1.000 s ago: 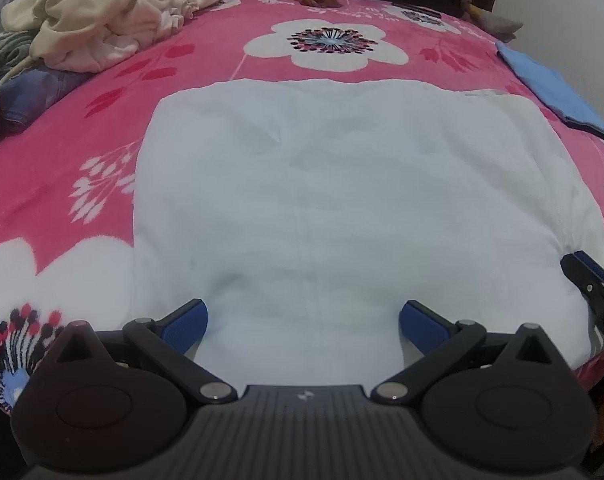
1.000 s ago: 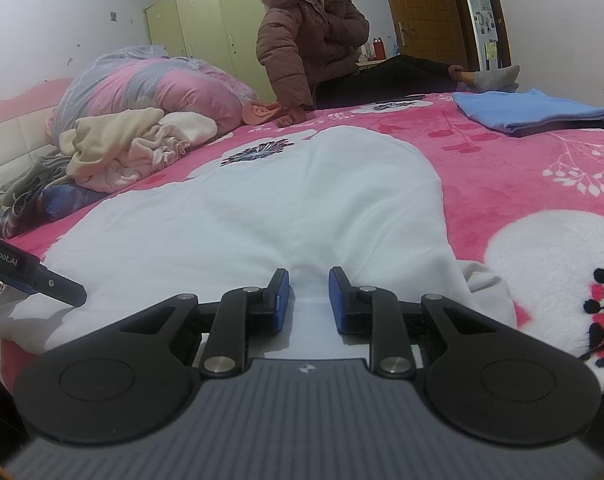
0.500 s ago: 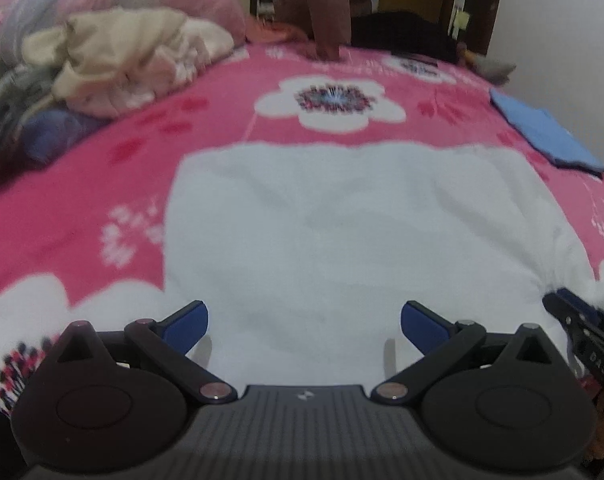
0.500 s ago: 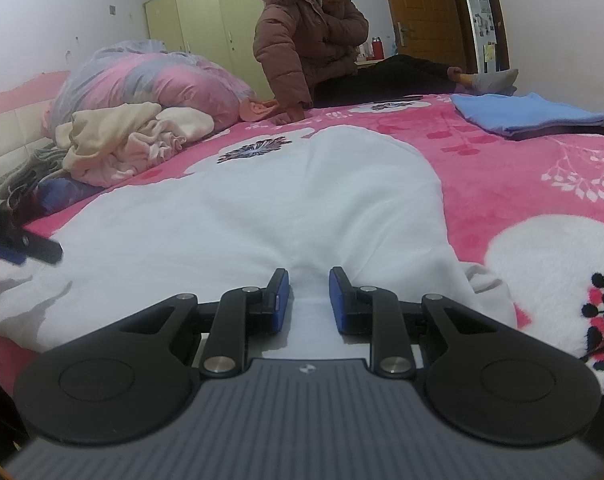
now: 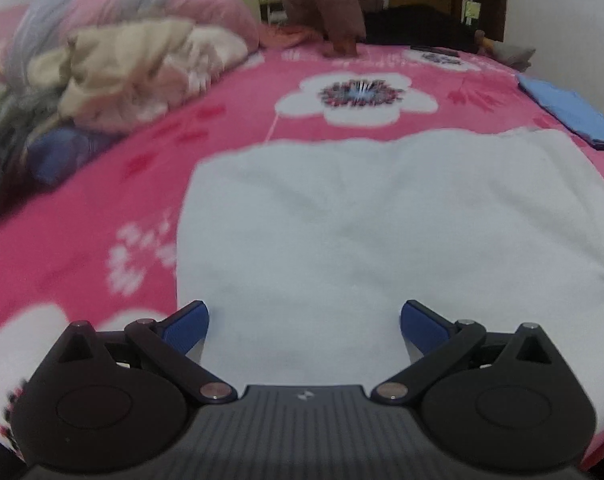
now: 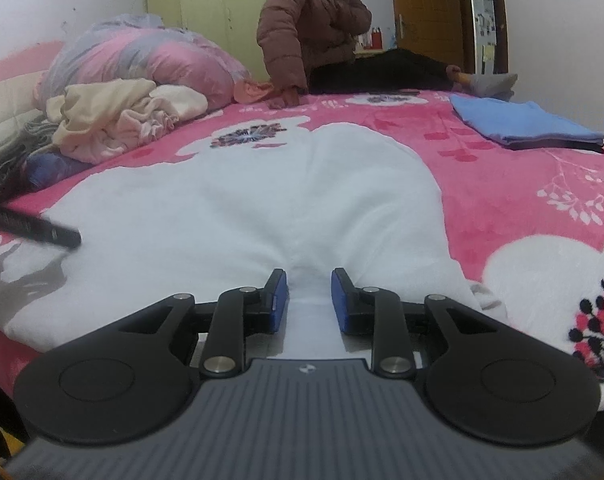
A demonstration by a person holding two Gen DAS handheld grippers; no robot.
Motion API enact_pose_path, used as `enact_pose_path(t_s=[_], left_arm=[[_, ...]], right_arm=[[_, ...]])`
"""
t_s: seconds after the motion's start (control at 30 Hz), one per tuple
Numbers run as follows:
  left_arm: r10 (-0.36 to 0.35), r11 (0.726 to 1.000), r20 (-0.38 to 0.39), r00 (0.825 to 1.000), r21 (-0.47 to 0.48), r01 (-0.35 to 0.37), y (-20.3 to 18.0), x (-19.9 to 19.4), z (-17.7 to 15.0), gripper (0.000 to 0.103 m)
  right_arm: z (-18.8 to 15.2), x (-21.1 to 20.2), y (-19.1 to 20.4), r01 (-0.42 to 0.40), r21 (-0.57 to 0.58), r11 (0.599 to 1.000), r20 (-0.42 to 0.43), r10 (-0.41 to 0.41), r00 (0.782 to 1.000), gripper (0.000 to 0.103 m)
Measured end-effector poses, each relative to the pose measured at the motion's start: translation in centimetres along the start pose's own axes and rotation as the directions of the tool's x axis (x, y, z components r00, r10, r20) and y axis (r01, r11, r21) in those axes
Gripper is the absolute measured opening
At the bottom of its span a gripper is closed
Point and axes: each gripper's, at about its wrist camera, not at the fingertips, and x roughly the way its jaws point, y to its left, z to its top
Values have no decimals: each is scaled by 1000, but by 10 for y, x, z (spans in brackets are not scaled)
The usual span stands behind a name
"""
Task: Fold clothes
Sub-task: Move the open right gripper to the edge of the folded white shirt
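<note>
Flat white garment (image 5: pixel 382 240) (bed's near edge (image 5: pixel 61 240))

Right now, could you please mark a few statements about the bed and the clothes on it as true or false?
1. A white garment lies spread on the pink floral blanket. True.
2. The folded blue cloth lies on top of the white garment. False: it lies apart from it, on the blanket toward the far right corner.
3. The left gripper has its jaws wide apart over the garment's near edge. True.
4. The heap of unfolded clothes sits to the right of the white garment. False: it sits at the far left, against the rolled quilt.
5. A person in a puffy jacket sits at the far side of the bed. True.
</note>
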Motion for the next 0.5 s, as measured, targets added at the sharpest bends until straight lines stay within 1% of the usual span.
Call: enact_pose_path(t_s=[0.03, 0.1, 0.13, 0.2, 0.27, 0.37, 0.5], left_arm=[[-11, 1000, -1, 1000, -15, 11, 3, 0, -1, 103], [-23, 1000, -4, 1000, -22, 22, 8, 1, -3, 103], [-26, 999, -6, 1000, -26, 26, 10, 1, -3, 103], [-34, 999, -10, 999, -35, 33, 13, 3, -3, 103], [-41, 998, -13, 999, -44, 40, 16, 4, -2, 103], [-47, 998, -19, 999, -52, 45, 18, 5, -2, 103], [-47, 998, -26, 999, -51, 46, 18, 5, -1, 103]], right_arm=[[6, -1, 2, 13, -7, 1000, -12, -13, 1000, 30], [18, -5, 7, 35, -22, 999, -28, -35, 999, 35], [25, -9, 10, 36, -27, 999, -13, -36, 999, 36], [40, -14, 14, 18, -24, 1000, 13, -18, 1000, 41], [57, -13, 18, -18, -10, 1000, 31, 18, 999, 41], [78, 7, 20, -62, 21, 998, 21, 61, 998, 41], [93, 47, 26, -50, 19, 999, -53, 51, 997, 40]])
